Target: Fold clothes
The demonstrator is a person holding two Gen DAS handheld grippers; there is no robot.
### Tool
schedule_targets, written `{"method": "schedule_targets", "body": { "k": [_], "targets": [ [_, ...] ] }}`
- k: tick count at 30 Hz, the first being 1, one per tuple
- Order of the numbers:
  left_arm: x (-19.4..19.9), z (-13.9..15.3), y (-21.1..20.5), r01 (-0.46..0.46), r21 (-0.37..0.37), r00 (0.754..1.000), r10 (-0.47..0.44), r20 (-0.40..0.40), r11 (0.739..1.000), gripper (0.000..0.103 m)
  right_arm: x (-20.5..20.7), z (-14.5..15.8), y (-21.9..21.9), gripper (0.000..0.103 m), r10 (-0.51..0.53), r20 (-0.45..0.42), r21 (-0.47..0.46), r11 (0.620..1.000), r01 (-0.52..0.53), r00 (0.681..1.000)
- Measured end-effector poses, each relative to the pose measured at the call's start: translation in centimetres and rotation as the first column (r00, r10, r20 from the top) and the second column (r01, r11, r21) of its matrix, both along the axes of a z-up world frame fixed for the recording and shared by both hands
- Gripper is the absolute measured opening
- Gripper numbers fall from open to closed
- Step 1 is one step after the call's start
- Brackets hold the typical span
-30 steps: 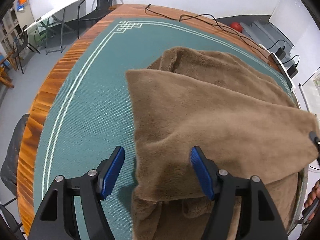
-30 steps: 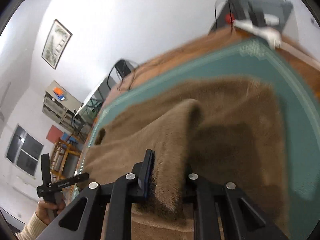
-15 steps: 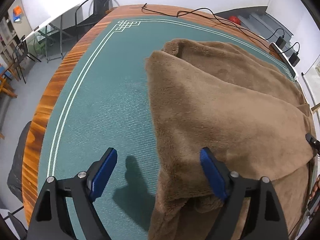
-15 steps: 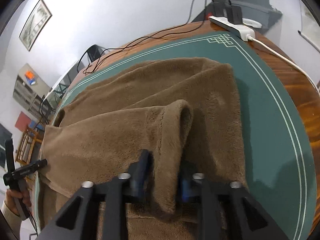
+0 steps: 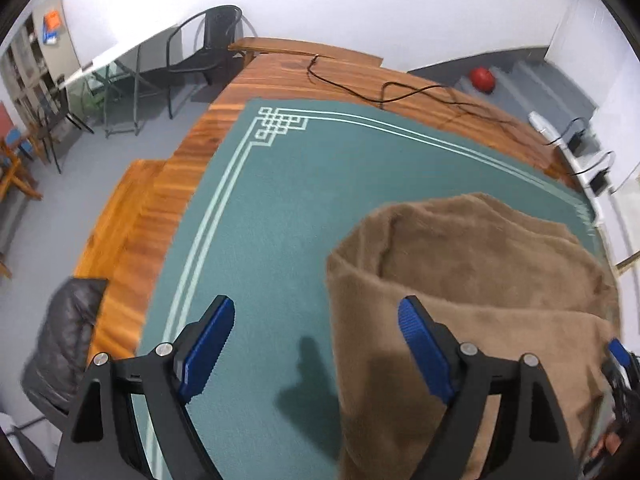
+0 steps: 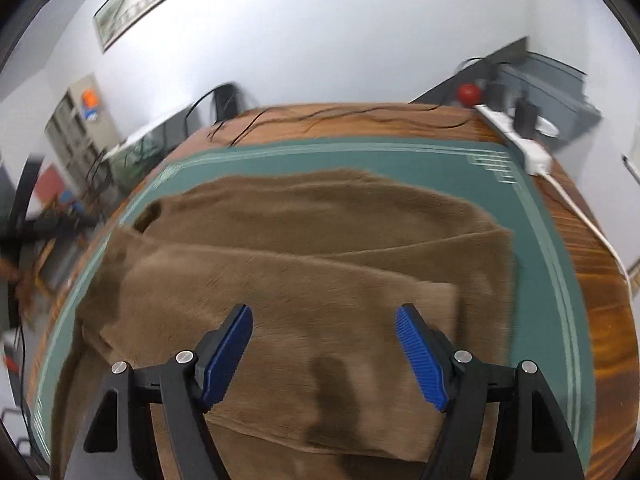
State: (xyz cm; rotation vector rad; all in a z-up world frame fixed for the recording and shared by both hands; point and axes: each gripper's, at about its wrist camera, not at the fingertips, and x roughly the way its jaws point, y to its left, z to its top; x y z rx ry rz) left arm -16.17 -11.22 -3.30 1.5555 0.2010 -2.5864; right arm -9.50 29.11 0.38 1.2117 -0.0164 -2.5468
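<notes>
While both tools hung over it, the long wooden table (image 5: 280,76) with its teal border-patterned mat (image 5: 280,208) filled most of each view. Brown fleecy garment (image 6: 320,248) lay on the mat, folded into overlapping layers, straight ahead of and under the right gripper (image 6: 324,352) and off to the right of the left gripper (image 5: 314,344).

Left gripper: blue-padded fingers spread wide, nothing between them. Left finger over bare mat, right finger over the garment's near-left edge; contact can't be judged. Its shadow fell on the mat between the fingers.

Right gripper: also spread wide, nothing pinched, both fingers above the top folded layer. Shadow sat on the fabric between them. Part of it showed at the right edge of the left view, beside the garment.

Beyond the garment, past both grippers: black metal chair (image 5: 208,48) at the far table end, thin black cables (image 5: 400,92) trailing over the wood, white power strip (image 6: 520,144) on the far right edge, red ball (image 5: 482,79) on the floor behind. Right view was motion-blurred.
</notes>
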Motion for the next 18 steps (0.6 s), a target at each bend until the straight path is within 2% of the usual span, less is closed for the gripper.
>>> {"method": "schedule_targets", "body": {
  "k": [2, 3, 7, 12, 15, 18],
  "targets": [
    [-1.9, -0.8, 0.0, 0.011, -0.024, 0.999, -0.01, 0.031, 1.0, 0.087, -0.4, -0.9, -0.7, 0.076, 0.004, 0.024, -0.002, 1.0, -0.004, 1.0],
    [-2.8, -1.4, -0.2, 0.012, -0.011, 0.999, -0.012, 0.051, 1.0, 0.087, -0.6, -1.3, -0.9, 0.076, -0.001, 0.036, -0.005, 1.0, 0.001, 0.999],
    [-4.8, -3.2, -0.2, 0.051, 0.097, 0.993, -0.061, 0.105, 0.994, 0.087, -1.0, -2.5, -1.1, 0.076, -0.016, 0.068, 0.009, 1.0, 0.016, 0.998],
    [-5.9, -4.9, 0.7, 0.091, -0.031, 0.985, -0.085, 0.148, 0.995, 0.087, -1.4, -3.6, -0.4, 0.076, -0.04, 0.092, 0.033, 0.999, 0.037, 0.995],
    [-6.3, -6.1, -0.1, 0.069, -0.142, 0.987, -0.047, 0.154, 0.987, 0.087, -1.3, -3.9, -0.5, 0.076, -0.047, 0.09, 0.061, 0.997, 0.041, 0.995],
    [-6.1, -6.3, -1.2, 0.05, -0.112, 0.989, -0.033, 0.145, 0.992, 0.087, -1.2, -4.3, -0.9, 0.077, -0.042, 0.084, 0.114, 0.993, 0.032, 0.996]
  ]
}}
